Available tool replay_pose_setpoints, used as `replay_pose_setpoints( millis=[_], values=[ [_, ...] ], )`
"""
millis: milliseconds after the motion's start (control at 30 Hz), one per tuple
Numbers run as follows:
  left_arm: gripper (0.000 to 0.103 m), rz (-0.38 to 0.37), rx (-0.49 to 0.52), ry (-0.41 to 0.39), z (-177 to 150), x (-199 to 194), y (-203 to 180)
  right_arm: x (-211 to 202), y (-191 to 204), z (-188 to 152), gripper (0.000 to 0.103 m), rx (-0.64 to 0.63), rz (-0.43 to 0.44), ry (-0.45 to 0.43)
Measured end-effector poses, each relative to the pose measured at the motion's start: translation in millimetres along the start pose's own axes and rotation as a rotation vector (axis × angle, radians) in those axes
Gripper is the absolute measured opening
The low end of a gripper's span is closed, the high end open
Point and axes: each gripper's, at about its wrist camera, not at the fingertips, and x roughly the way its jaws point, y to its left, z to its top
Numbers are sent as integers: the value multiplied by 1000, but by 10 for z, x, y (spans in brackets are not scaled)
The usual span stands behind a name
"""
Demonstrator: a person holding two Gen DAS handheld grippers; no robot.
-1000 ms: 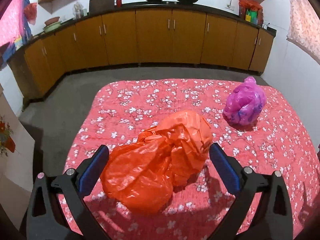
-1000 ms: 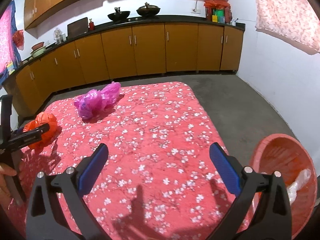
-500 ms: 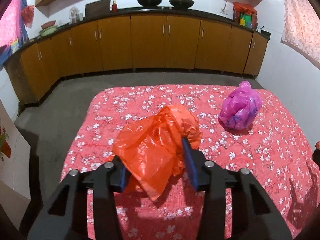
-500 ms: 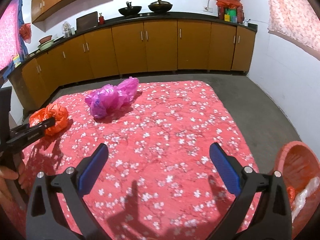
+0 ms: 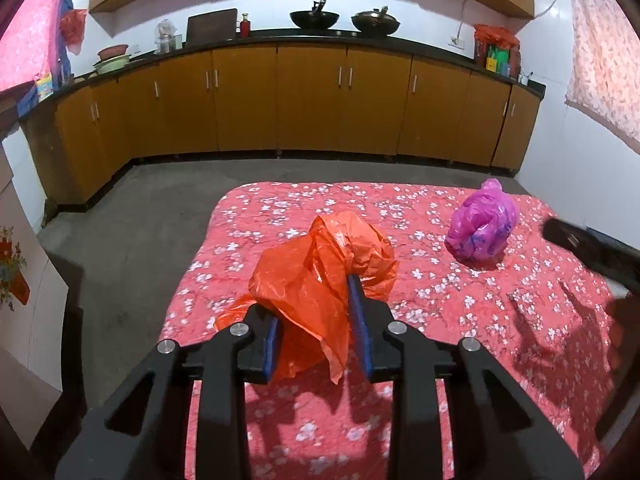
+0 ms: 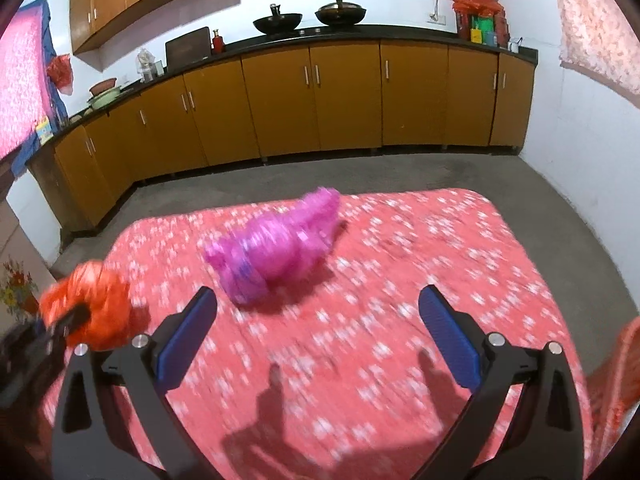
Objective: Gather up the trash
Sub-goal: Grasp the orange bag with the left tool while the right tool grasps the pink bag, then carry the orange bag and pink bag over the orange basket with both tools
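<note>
My left gripper (image 5: 316, 320) is shut on a crumpled orange plastic bag (image 5: 320, 268) and holds it just above the red flowered bedspread (image 5: 440, 320). The bag also shows at the left of the right wrist view (image 6: 92, 308), with the left gripper under it. A crumpled pink plastic bag (image 5: 482, 228) lies on the bedspread to the right; in the right wrist view it (image 6: 276, 252) lies ahead and slightly left of my right gripper (image 6: 318, 320), which is open and empty above the bedspread.
An orange basket's rim (image 6: 624, 380) shows at the right edge beside the bed. Brown kitchen cabinets (image 5: 312, 100) line the far wall across a grey floor (image 5: 140, 220). A white wall (image 6: 592, 152) is on the right.
My left gripper has closed on the orange bag and lifted it. My right gripper has swung left toward the pink bag, still open; the basket has slid to the frame edge.
</note>
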Motion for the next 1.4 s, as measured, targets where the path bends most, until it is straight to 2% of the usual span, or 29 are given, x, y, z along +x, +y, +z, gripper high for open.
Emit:
replay_pose_setpoints(
  millis=[300,400,467,500,567,633,933,1400],
  values=[
    [30,11,-46,2,16,48,98,578,245,246,96,48,-13,56],
    [30,13,-37,-2,16,69,64,679,266,215,85,29,-3,78],
    [30,12,-38,0,14,79,56,694,266,193,73,26,18,86],
    [30,13,-41,2,19,84,55,698,264,186,63,22,29,91],
    [30,10,-45,2,24,81,53,673,266,168,57,10,44,95],
    [30,6,-45,3,24,69,37,646,281,150,46,-8,46,95],
    [30,-20,-28,-2,9,-75,-84,219,144,37,39,-51,37,75],
    [30,-88,12,-55,48,-666,-514,-1051,-429,-298,39,-51,-42,29]
  ],
)
